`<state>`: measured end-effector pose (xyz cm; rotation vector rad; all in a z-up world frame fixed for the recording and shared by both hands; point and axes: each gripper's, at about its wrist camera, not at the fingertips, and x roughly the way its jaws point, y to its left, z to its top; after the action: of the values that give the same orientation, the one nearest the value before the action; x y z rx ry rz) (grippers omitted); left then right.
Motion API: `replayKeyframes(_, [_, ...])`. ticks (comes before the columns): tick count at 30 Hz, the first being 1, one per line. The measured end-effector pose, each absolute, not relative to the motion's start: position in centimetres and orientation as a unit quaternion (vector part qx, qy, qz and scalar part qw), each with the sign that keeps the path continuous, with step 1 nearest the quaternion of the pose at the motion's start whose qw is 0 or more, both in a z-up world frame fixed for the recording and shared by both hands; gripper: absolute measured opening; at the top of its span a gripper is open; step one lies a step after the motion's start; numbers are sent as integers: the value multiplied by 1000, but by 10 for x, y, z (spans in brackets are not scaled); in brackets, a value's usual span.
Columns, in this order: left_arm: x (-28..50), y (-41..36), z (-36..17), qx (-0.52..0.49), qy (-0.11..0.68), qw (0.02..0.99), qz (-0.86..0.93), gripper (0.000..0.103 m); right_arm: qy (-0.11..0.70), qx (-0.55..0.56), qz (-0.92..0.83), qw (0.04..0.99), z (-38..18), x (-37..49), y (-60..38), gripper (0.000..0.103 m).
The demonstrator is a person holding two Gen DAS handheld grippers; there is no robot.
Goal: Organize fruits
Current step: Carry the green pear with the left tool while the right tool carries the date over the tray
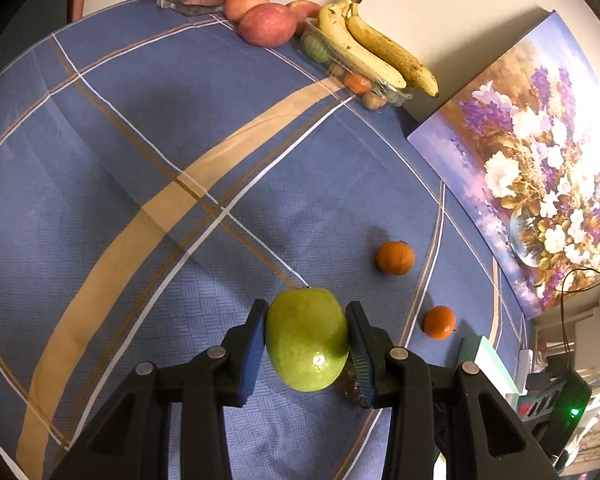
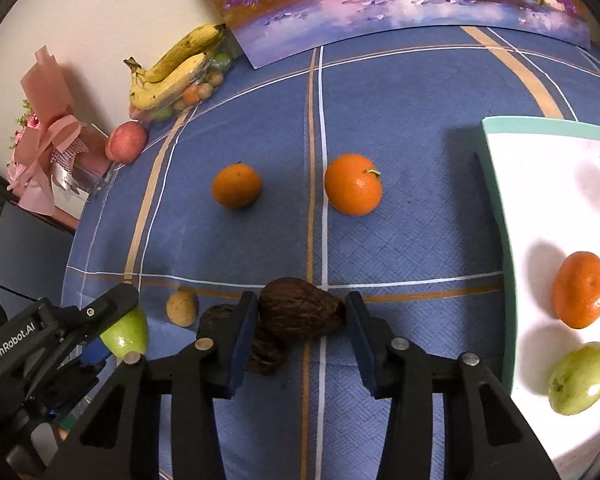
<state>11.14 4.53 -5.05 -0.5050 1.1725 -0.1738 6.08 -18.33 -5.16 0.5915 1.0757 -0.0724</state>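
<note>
Your left gripper [image 1: 306, 344] is clenched on a green guava [image 1: 307, 338], both blue pads pressed against its sides, and you hold it above the blue plaid tablecloth [image 1: 140, 160]. Your right gripper [image 2: 300, 328] is spread wide around a dark brown wrinkled fruit [image 2: 300, 312] lying on the cloth; the left pad sits just beside it, the right pad stands apart. A second dark fruit [image 2: 264, 354] lies partly hidden behind that left finger, and a small tan walnut [image 2: 182, 308] rests near it. Beyond the dark fruit, two mandarins [image 2: 236, 185] [image 2: 353, 184] sit well apart from each other on the cloth. To the right of the dark fruit, the white tray [image 2: 540, 184] with a teal rim carries one mandarin [image 2: 580, 289] and a green guava [image 2: 581, 378]. Far across the cloth from the tray, bananas [image 2: 176, 68] lie over a clear plastic punnet [image 2: 204, 84], with a red apple [image 2: 126, 142] beside them.
</note>
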Motion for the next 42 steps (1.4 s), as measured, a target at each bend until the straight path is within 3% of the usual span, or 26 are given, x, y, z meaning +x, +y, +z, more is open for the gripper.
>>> replayKeyframes(22, [94,14,-11,-212,521,814,-144,42,441,259,-149,846,24,-25,-262,46])
replayKeyframes(42, [22,-114,1,-70,536,787,-296,42,421,263,-294,817,28,-115,-355,46])
